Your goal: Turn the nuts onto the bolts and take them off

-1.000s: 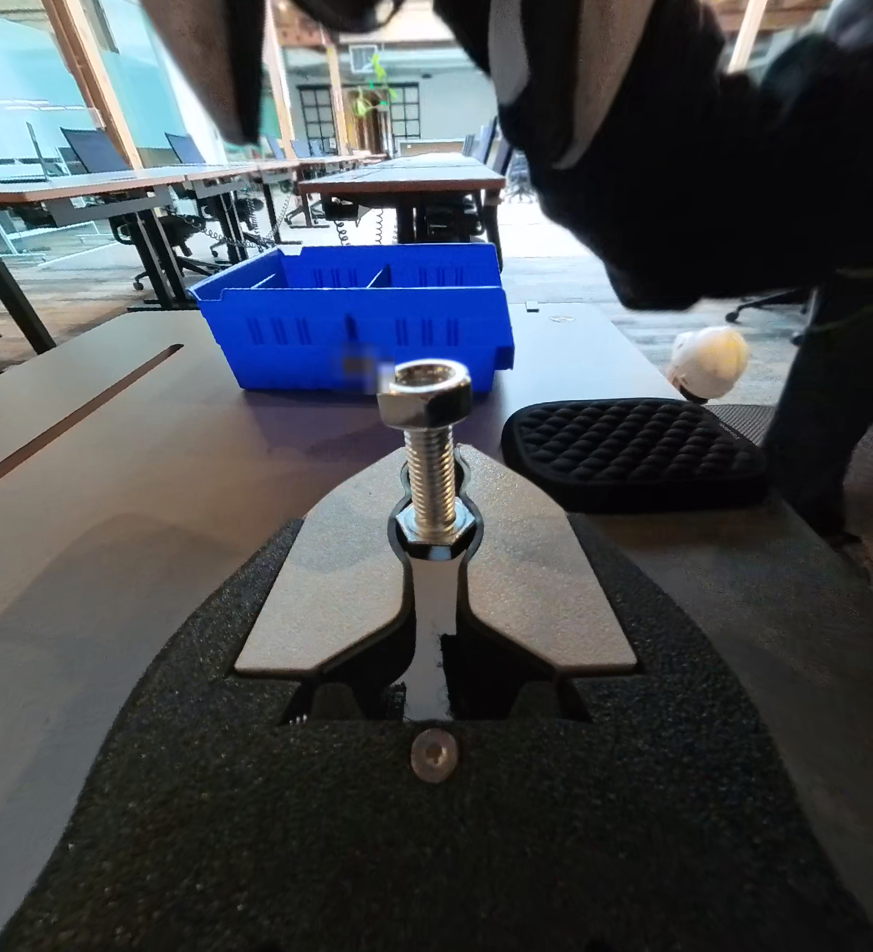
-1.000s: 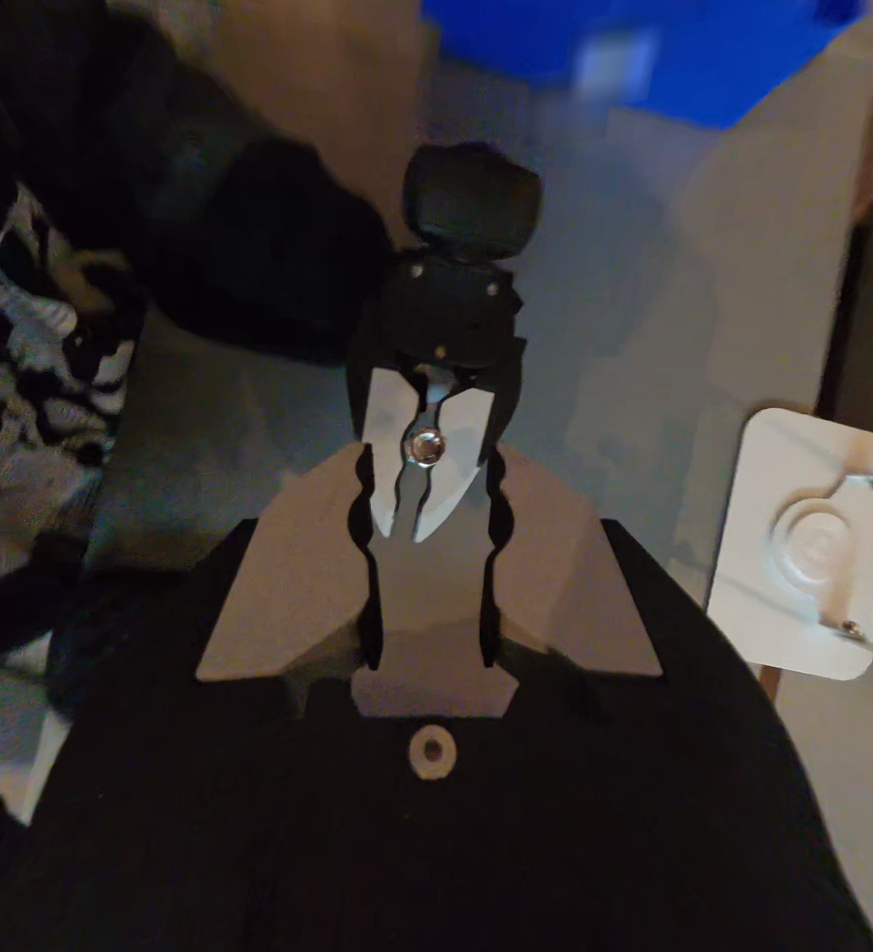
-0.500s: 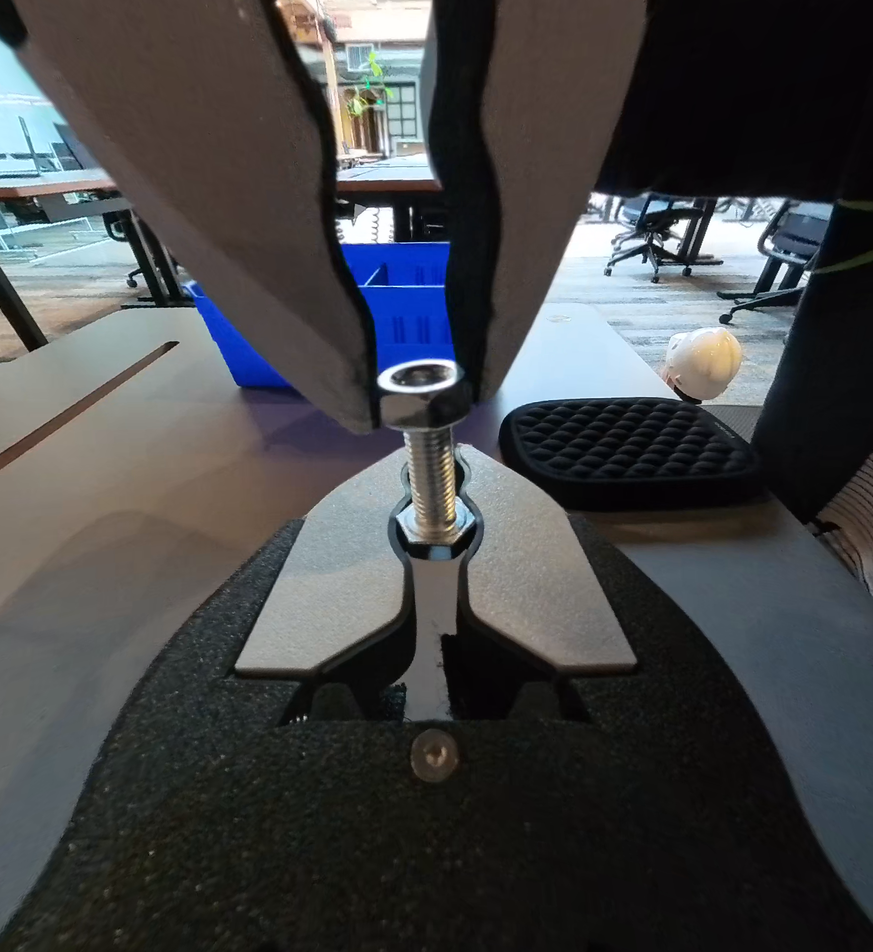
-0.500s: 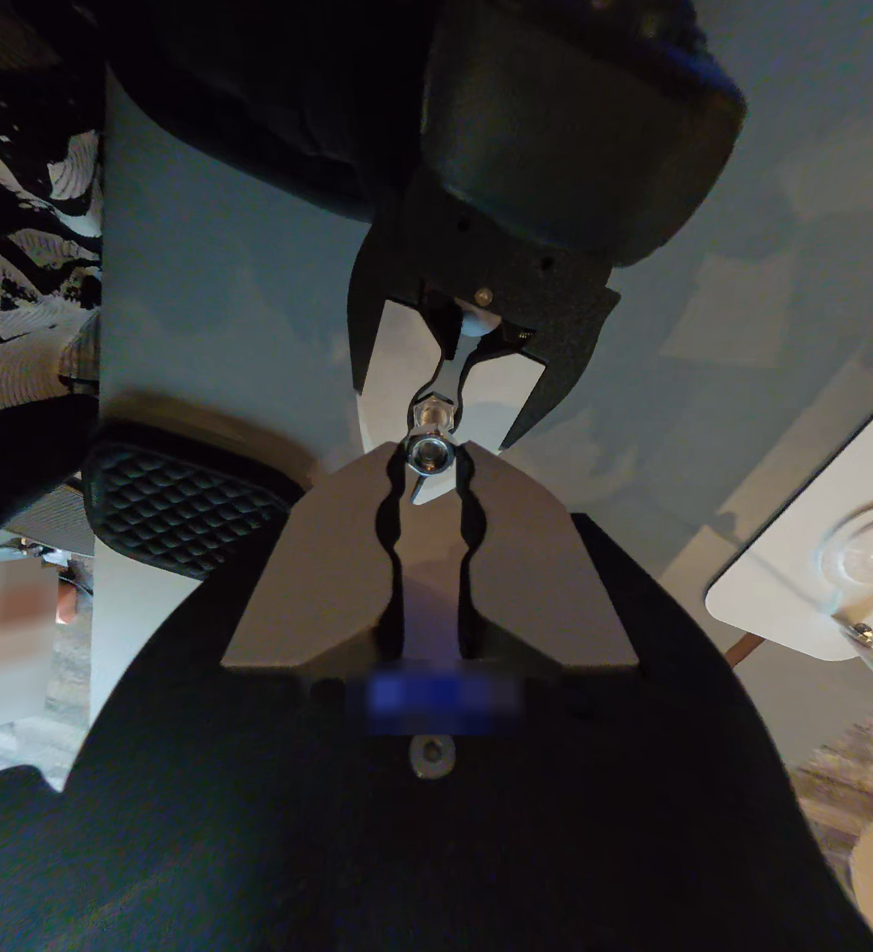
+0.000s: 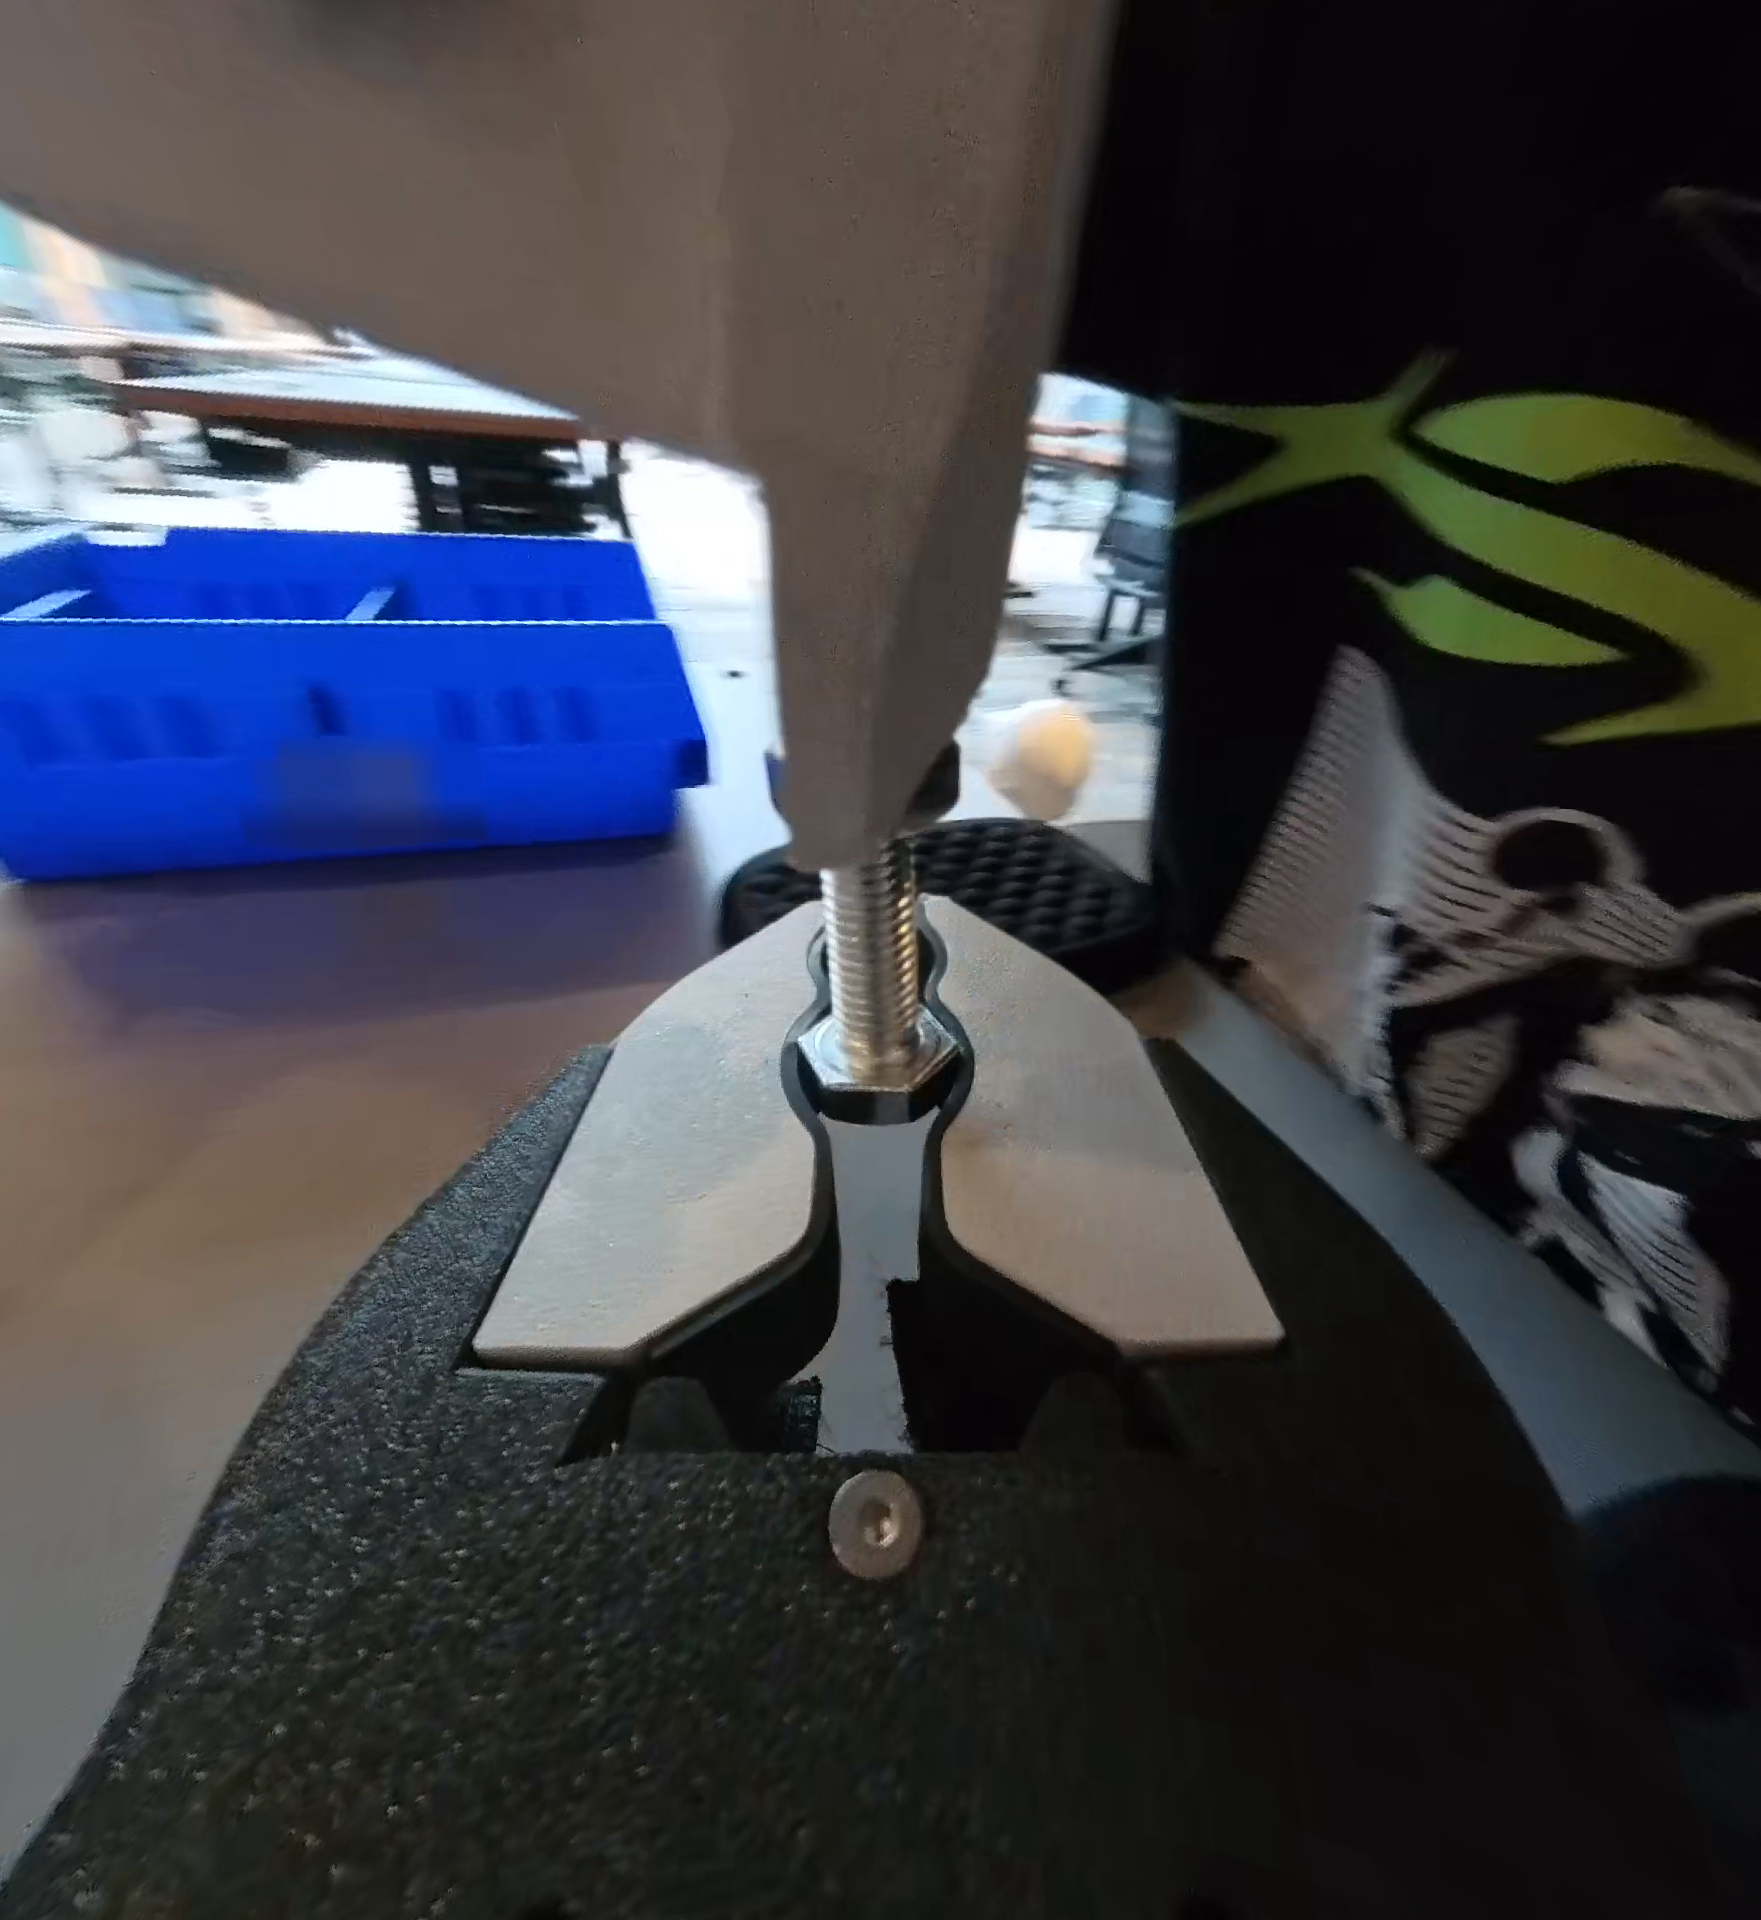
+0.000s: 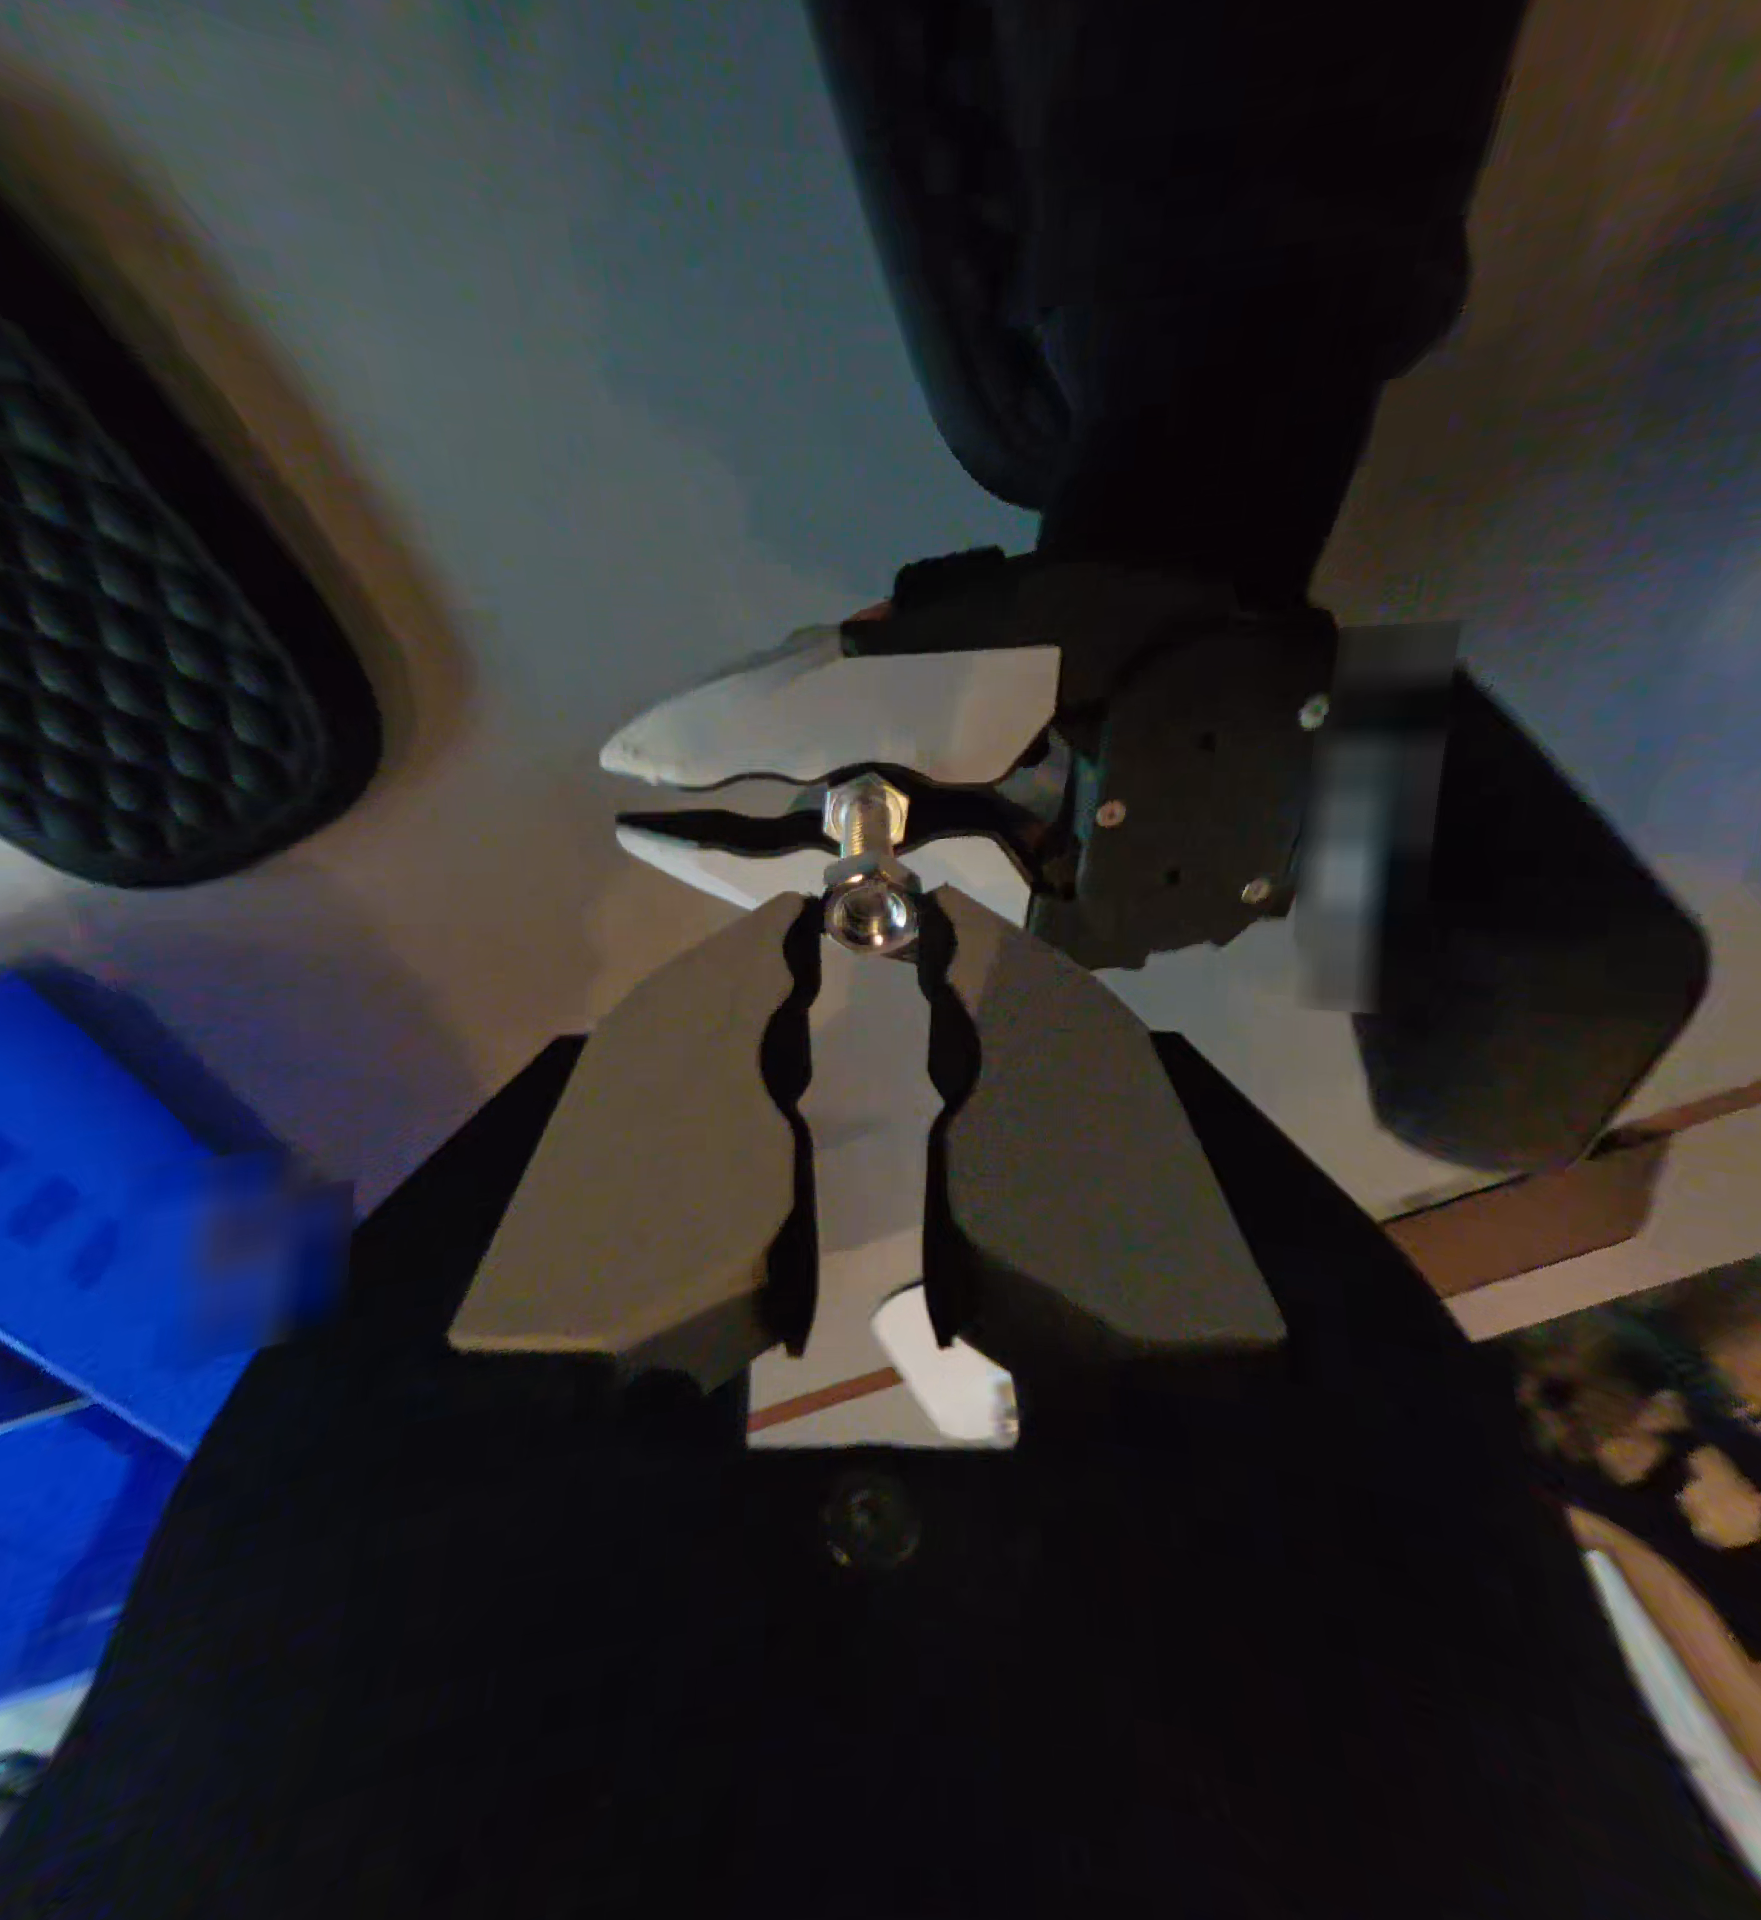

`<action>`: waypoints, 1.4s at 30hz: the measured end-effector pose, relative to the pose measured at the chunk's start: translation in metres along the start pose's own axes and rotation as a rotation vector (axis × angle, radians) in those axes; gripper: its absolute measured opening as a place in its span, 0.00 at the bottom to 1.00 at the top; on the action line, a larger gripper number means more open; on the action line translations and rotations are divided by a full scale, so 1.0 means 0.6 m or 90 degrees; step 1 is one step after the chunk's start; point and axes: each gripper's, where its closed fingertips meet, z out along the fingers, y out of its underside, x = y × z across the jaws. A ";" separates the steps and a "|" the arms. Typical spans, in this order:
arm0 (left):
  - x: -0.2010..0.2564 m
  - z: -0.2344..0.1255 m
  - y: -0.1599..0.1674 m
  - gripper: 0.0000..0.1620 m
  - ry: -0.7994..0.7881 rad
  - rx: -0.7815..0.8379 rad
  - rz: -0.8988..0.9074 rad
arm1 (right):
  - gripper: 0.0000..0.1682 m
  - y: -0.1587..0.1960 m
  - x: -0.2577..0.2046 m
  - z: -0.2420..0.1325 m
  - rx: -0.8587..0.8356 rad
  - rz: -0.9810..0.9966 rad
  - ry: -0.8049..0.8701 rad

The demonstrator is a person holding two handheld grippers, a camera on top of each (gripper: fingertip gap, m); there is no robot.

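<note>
A steel bolt (image 5: 868, 951) stands upright. My left gripper (image 5: 876, 971) is shut on its hex head (image 5: 874, 1075), threads pointing up. The right gripper's grey finger (image 5: 855, 468) comes down from above and hides the bolt's top end and the nut. In the right wrist view I look down the bolt's axis. My right gripper (image 6: 871, 925) is shut on the nut (image 6: 871, 916) at the bolt's top end. The left gripper (image 6: 637, 795) reaches in from the right below it, holding the bolt head (image 6: 860, 800).
A blue compartment bin (image 5: 315, 707) stands on the brown table (image 5: 232, 1039) behind and left. A black textured pad (image 5: 1021, 883) lies just behind the bolt and also shows in the right wrist view (image 6: 76, 582). A person's patterned black clothing (image 5: 1530, 727) fills the right side.
My right gripper came down over the bolt, closed on the nut and turned about a quarter turn around it. The left gripper kept hold of the bolt head while its view swung to the right.
</note>
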 end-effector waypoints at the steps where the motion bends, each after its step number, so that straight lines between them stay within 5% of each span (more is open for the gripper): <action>1: 0.008 0.002 0.002 0.07 0.022 -0.002 -0.003 | 0.10 -0.005 -0.003 0.001 0.001 -0.035 -0.001; 9: 0.060 0.012 0.008 0.07 0.172 -0.002 -0.026 | 0.10 -0.037 -0.017 0.003 -0.026 -0.239 0.010; 12: 0.054 0.012 0.011 0.07 0.154 -0.005 -0.018 | 0.10 -0.033 -0.016 0.006 -0.042 -0.228 -0.006; 13: 0.046 0.011 0.010 0.07 0.136 -0.002 -0.018 | 0.11 -0.028 -0.015 0.006 -0.040 -0.185 -0.016; 15: 0.027 0.007 0.006 0.07 0.090 0.010 -0.016 | 0.33 -0.019 -0.005 0.004 -0.012 -0.032 -0.026; 17: 0.000 0.001 0.002 0.07 0.021 0.017 -0.008 | 0.38 -0.008 0.003 -0.008 0.042 0.140 -0.040; 23: -0.075 -0.025 0.003 0.07 -0.186 0.013 0.010 | 0.27 0.051 0.037 -0.025 0.151 0.626 0.029; 26: -0.085 -0.032 0.005 0.07 -0.213 0.010 0.009 | 0.28 0.051 0.021 -0.005 0.154 0.716 0.002; 35: -0.089 -0.028 0.017 0.07 -0.215 -0.017 0.011 | 0.11 0.046 0.017 0.017 0.111 0.725 0.007; 42: -0.053 -0.016 0.013 0.07 -0.112 0.003 -0.003 | 0.11 0.031 0.006 0.012 0.059 0.393 0.020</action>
